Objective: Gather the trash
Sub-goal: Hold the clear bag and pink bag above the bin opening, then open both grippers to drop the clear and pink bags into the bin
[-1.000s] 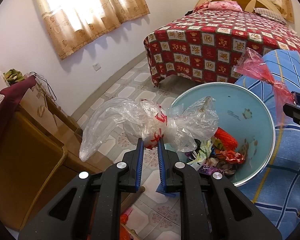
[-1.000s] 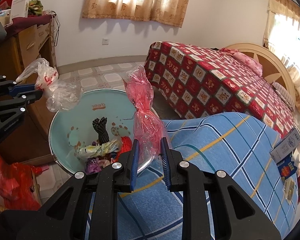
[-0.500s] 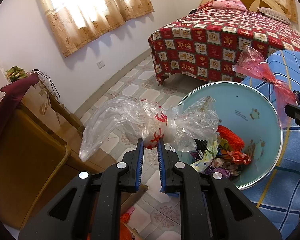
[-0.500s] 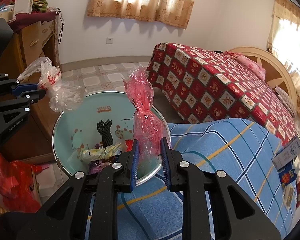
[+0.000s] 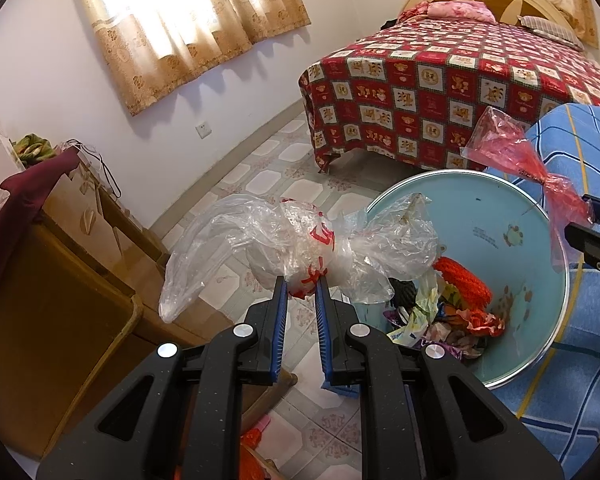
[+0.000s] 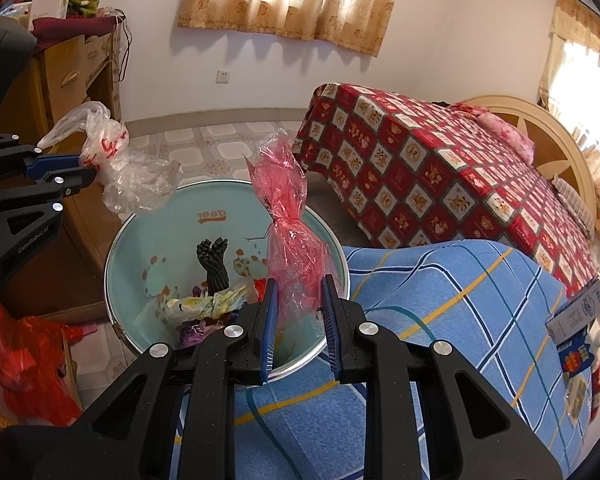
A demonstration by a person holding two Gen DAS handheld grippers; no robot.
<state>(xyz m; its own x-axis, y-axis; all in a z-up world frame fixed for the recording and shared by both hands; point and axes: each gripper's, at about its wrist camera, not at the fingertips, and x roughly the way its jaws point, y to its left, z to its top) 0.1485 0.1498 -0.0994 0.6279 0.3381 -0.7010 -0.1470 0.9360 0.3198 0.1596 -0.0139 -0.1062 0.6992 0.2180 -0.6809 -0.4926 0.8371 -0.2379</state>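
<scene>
My left gripper is shut on a clear plastic bag with red print, held in the air at the left rim of a light blue basin. It also shows in the right wrist view. My right gripper is shut on a twisted red plastic bag, held upright over the basin's right side. The red bag also shows in the left wrist view. The basin holds several scraps of trash, among them a black knotted piece.
The basin sits on the edge of a blue plaid cover. A bed with a red patterned spread stands behind. A wooden cabinet is on the left, with a red bag on the floor below it. Boxes lie on the cover.
Both grippers have drawn back slightly from the basin with their bags still held. The view of the bed and floor has shifted a little.
</scene>
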